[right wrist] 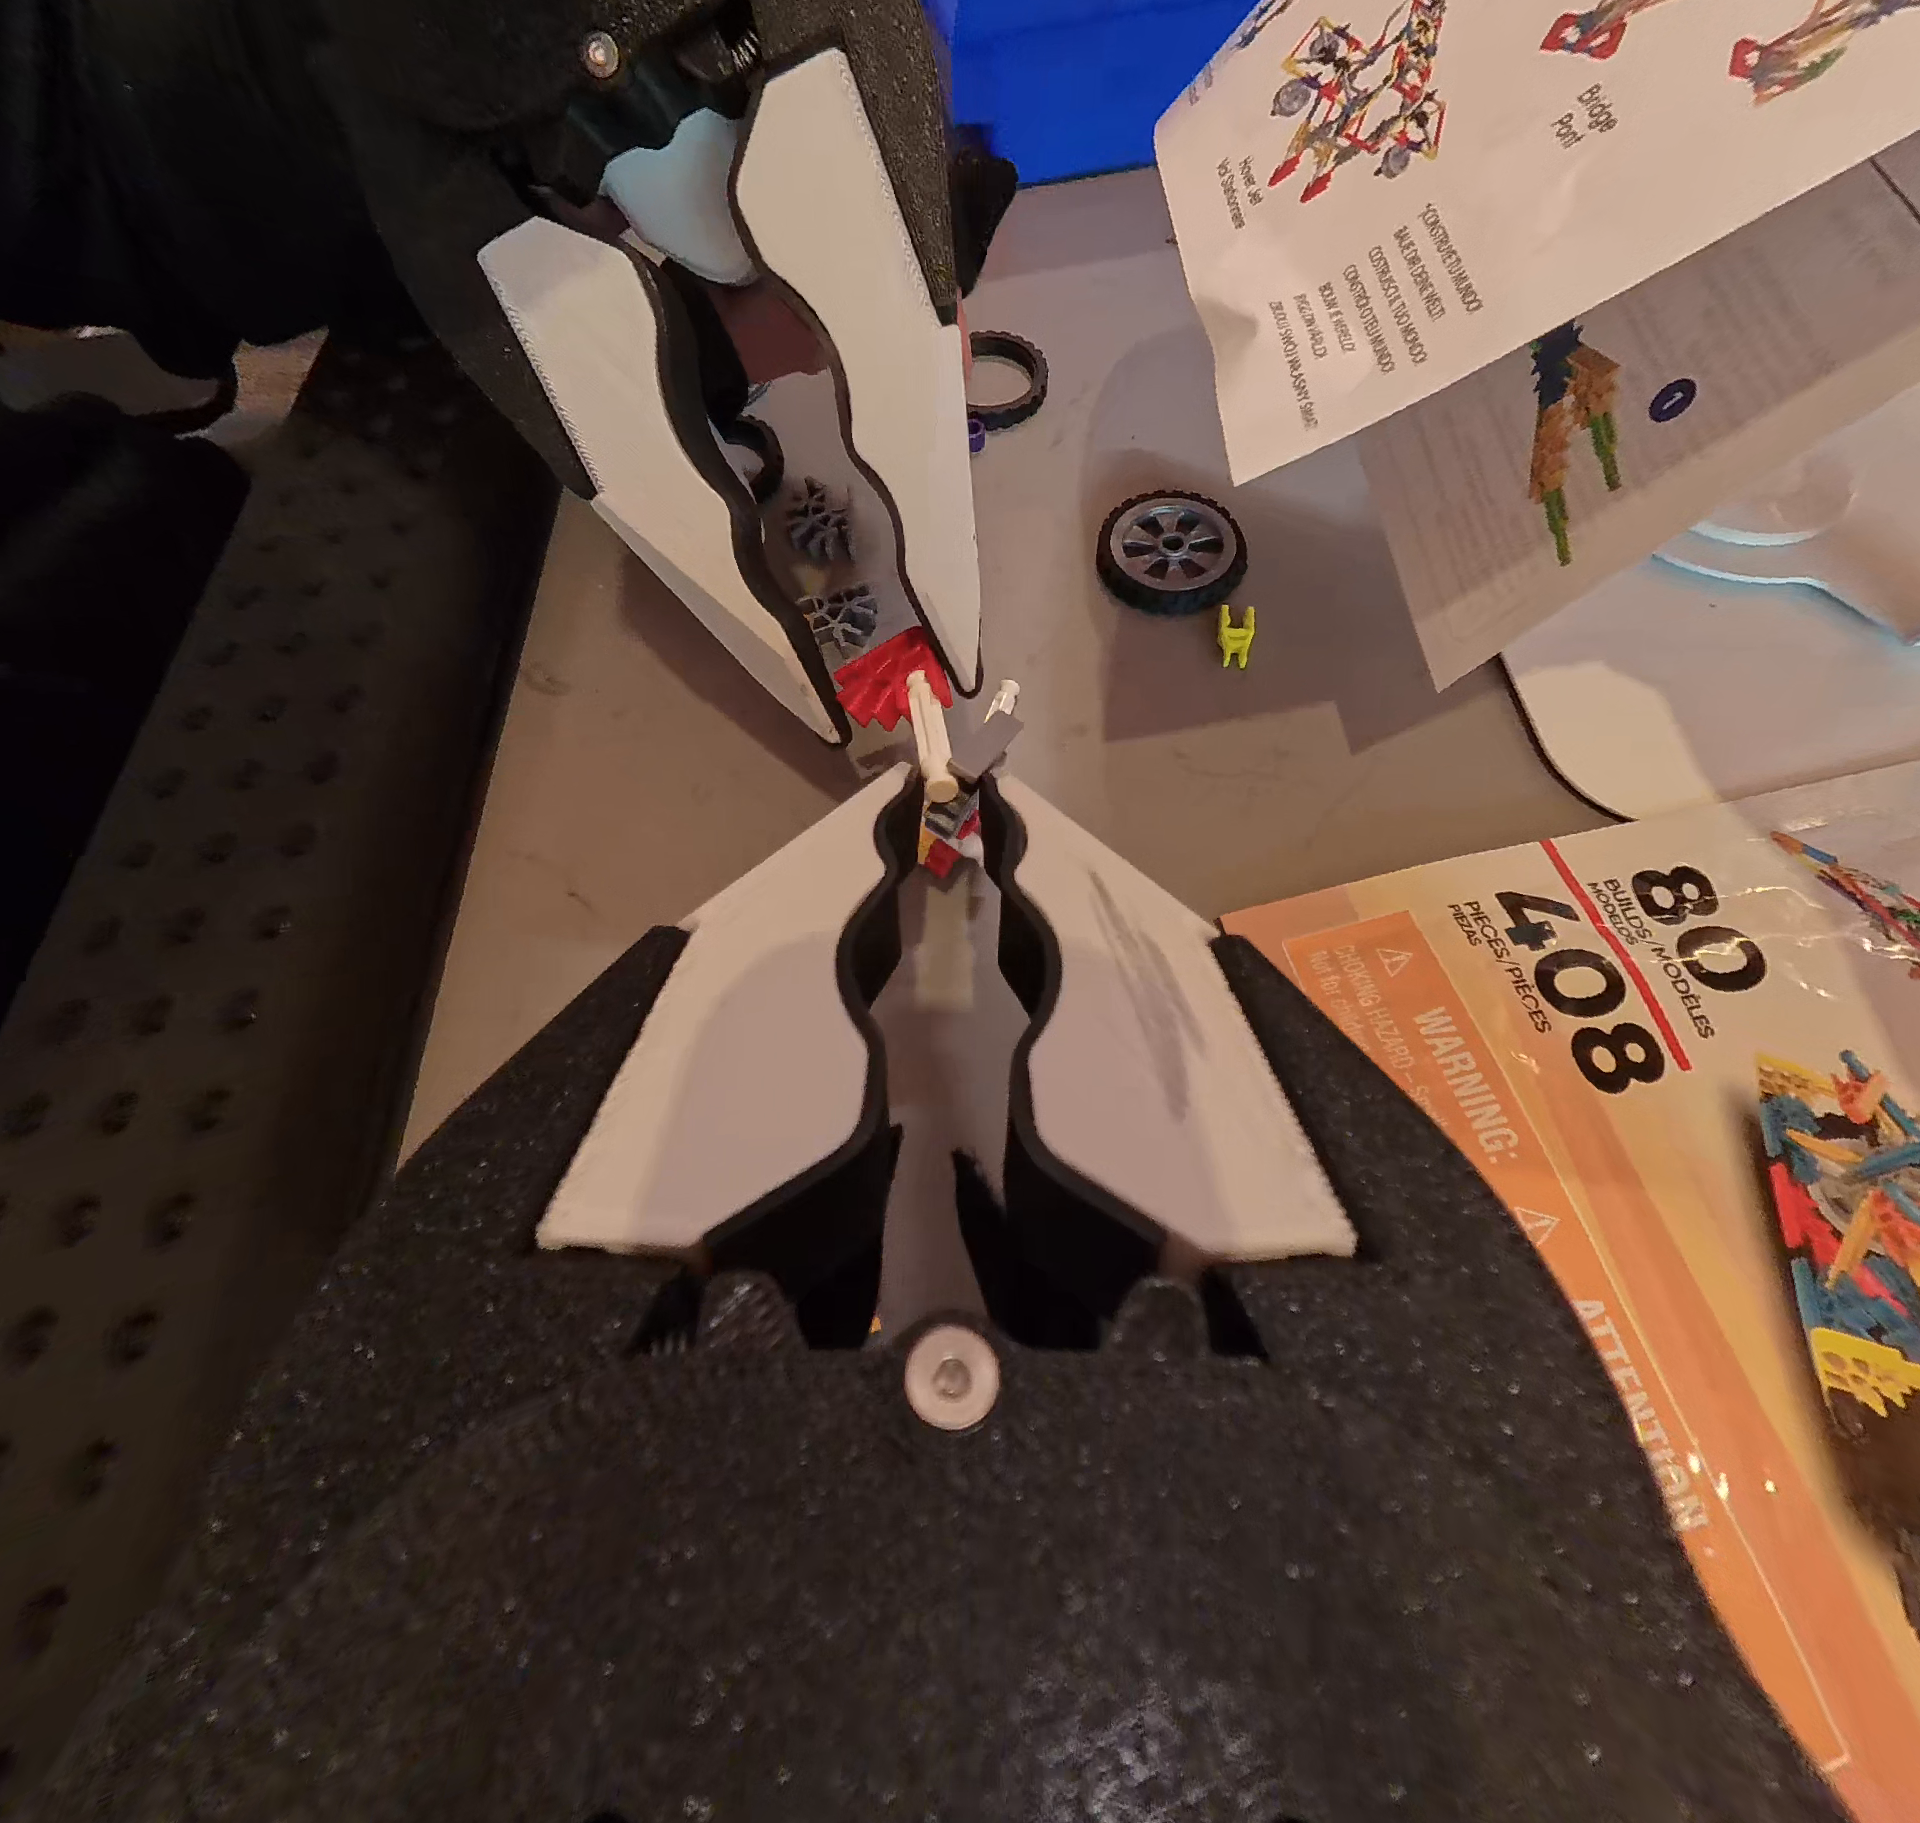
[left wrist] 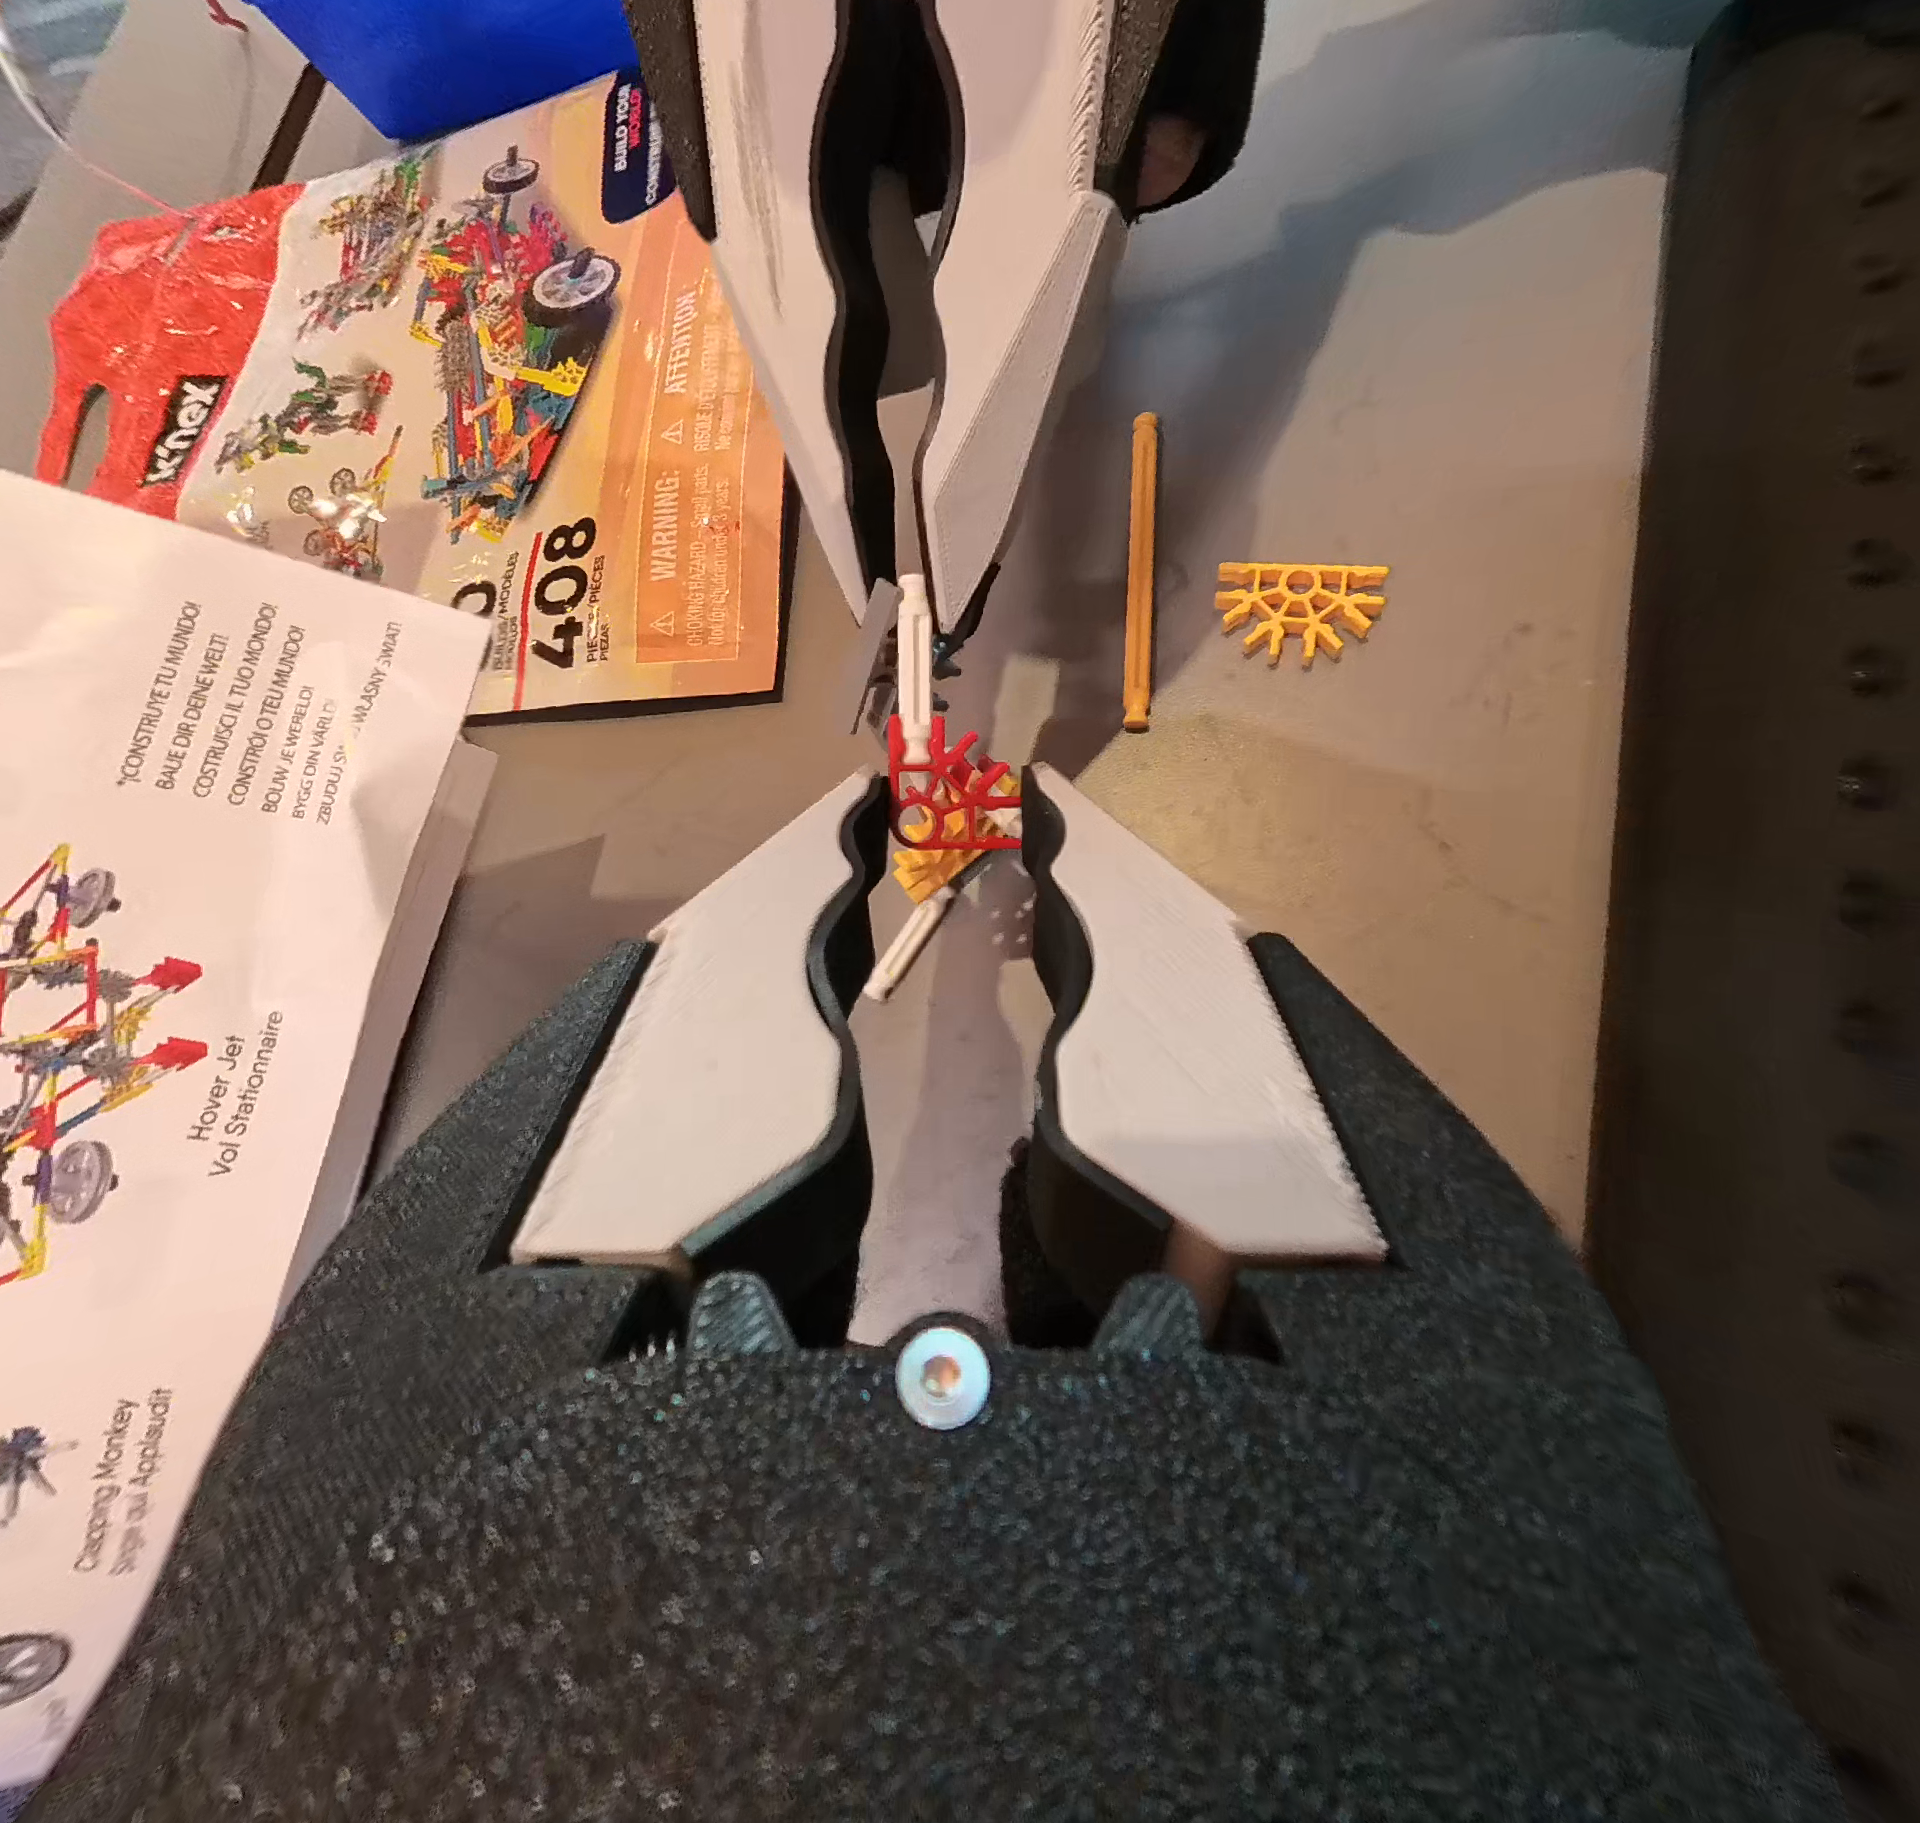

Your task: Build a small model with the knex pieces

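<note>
The red connector [left wrist: 951, 797] sits clamped at the left gripper [left wrist: 948, 799] tips above the table [left wrist: 1299, 890]; the right gripper [right wrist: 951, 807], closed on a small white rod [left wrist: 914, 661], meets its socket. Keeping rod and slot aligned looks key.

Dim warm light, soft shadows, fisheye edges.

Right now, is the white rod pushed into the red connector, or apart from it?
In: the white rod has its lower end seated in the red connector, which the left claw grips; the right claw pinches its upper end.
</note>
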Demonstrator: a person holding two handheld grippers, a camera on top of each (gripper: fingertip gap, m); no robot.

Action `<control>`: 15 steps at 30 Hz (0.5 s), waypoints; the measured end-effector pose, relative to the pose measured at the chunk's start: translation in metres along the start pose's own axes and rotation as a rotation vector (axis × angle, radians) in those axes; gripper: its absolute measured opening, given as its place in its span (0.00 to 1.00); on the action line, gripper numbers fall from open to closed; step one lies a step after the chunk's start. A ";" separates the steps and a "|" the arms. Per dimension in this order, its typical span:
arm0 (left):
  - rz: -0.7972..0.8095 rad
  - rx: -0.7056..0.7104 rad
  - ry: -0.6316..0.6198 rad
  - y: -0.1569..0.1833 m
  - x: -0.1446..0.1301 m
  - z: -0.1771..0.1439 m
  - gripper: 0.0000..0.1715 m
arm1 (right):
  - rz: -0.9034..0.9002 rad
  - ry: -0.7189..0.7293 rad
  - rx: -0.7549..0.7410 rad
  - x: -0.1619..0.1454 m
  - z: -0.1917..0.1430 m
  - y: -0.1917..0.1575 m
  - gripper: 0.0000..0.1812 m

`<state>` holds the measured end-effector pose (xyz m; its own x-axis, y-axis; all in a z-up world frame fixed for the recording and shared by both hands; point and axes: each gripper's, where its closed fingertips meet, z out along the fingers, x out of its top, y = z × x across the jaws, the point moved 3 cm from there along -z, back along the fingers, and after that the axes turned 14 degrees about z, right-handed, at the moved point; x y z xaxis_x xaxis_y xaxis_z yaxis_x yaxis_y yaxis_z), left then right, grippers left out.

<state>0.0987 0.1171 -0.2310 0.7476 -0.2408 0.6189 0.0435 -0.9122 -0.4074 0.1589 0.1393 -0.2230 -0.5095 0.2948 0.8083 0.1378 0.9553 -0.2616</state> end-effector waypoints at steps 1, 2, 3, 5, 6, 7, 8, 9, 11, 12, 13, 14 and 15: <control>-0.012 -0.011 0.012 0.000 0.001 0.000 0.14 | -0.004 0.003 -0.001 0.001 0.000 0.000 0.05; -0.024 -0.018 0.022 0.000 0.001 -0.001 0.14 | -0.008 0.007 -0.005 0.001 -0.001 0.000 0.05; -0.033 -0.024 0.031 -0.001 0.001 -0.001 0.14 | -0.011 0.010 -0.008 0.002 -0.001 0.000 0.05; -0.055 -0.038 0.048 -0.001 0.001 -0.002 0.14 | -0.022 0.014 -0.015 0.003 -0.001 -0.001 0.05; -0.063 -0.037 0.054 -0.002 0.001 -0.002 0.14 | -0.026 0.015 -0.024 0.004 -0.001 -0.001 0.05; -0.068 -0.037 0.057 -0.003 0.000 -0.002 0.14 | -0.027 0.015 -0.031 0.004 -0.001 0.000 0.05; -0.073 -0.038 0.060 -0.003 0.000 -0.002 0.14 | -0.029 0.016 -0.037 0.005 -0.001 0.000 0.05; -0.079 -0.040 0.063 -0.004 0.000 -0.002 0.14 | -0.031 0.016 -0.042 0.005 -0.001 0.001 0.05; -0.092 -0.041 0.069 -0.005 -0.001 -0.001 0.14 | -0.032 0.016 -0.054 0.006 -0.001 0.002 0.05; -0.095 -0.039 0.072 -0.006 -0.001 -0.001 0.14 | -0.028 0.017 -0.058 0.006 -0.002 0.002 0.05; -0.099 -0.035 0.074 -0.006 0.000 -0.001 0.14 | -0.017 0.015 -0.063 0.007 -0.002 0.003 0.05; -0.102 -0.030 0.073 -0.007 -0.001 -0.001 0.14 | 0.002 0.011 -0.069 0.007 -0.002 0.004 0.05; -0.104 -0.032 0.070 -0.007 -0.001 0.000 0.14 | 0.016 0.011 -0.069 0.007 -0.002 0.004 0.05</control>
<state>0.0974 0.1240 -0.2285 0.6922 -0.1656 0.7025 0.0968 -0.9432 -0.3178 0.1577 0.1455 -0.2173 -0.4978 0.3098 0.8101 0.2039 0.9496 -0.2379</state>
